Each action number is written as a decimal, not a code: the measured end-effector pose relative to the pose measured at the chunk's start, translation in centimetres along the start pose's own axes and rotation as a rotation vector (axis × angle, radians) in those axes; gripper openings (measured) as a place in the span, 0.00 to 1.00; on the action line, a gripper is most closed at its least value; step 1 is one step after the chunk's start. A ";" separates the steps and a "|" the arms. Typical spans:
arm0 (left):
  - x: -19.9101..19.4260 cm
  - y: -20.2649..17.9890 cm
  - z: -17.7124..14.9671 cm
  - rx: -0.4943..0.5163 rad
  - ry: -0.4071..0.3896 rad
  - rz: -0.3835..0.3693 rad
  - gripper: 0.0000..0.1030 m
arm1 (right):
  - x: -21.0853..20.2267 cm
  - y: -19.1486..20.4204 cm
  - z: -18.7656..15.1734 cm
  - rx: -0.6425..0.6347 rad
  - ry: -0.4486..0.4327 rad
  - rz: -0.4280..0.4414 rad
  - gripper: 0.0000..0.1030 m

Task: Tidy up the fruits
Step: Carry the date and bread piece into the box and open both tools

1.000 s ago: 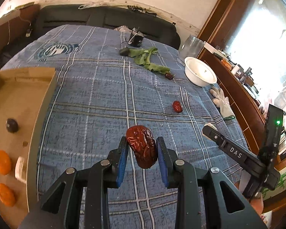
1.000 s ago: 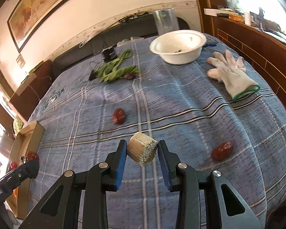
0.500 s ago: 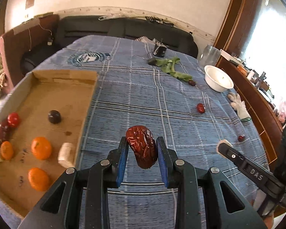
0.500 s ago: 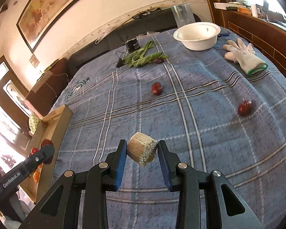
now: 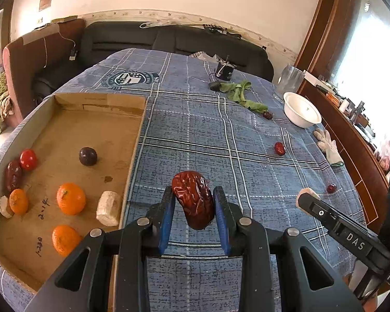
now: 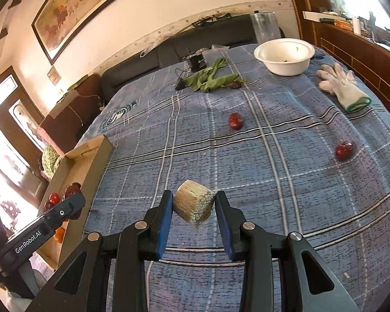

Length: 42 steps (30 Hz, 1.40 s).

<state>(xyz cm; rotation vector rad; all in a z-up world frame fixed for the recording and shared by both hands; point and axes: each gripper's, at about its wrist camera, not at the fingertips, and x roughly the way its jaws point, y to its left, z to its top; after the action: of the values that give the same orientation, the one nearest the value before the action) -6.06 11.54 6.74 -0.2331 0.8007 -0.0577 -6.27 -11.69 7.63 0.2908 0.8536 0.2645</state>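
You are mid-carry: left hand-held gripper (image 5: 193, 202) clamps a dried jujube (image 5: 193, 199), right hand-held gripper (image 6: 194, 202) a pale cut chunk (image 6: 193, 202); next, lower both into the cardboard tray (image 5: 132, 145) at frame left.

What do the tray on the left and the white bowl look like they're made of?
Tray: plain brown cardboard, matte; folded flap walls and pen marks on the floor show it. Bowl: smooth white with a slight sheen, probably plastic or glazed ceramic; the look leaves it open.

cardboard tray (image 6: 101, 153) interior mostly hidden, windowsill clutter (image 5: 351, 104) perhaps bottles, too small
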 end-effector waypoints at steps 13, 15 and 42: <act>-1.0 4.8 0.4 -0.081 0.000 -0.006 0.28 | 1.7 5.1 0.2 -0.079 0.035 0.030 0.35; -1.3 5.8 0.8 -0.094 -0.003 -0.006 0.28 | 2.0 6.1 0.4 -0.094 0.043 0.039 0.35; 7.0 20.5 9.9 -0.137 0.172 0.228 0.28 | 15.5 23.4 3.1 -0.440 0.185 0.095 0.36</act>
<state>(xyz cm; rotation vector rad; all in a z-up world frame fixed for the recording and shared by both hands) 5.10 32.32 3.79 -0.2669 0.9994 0.1946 3.28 14.87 7.06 -0.1065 0.9398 0.5644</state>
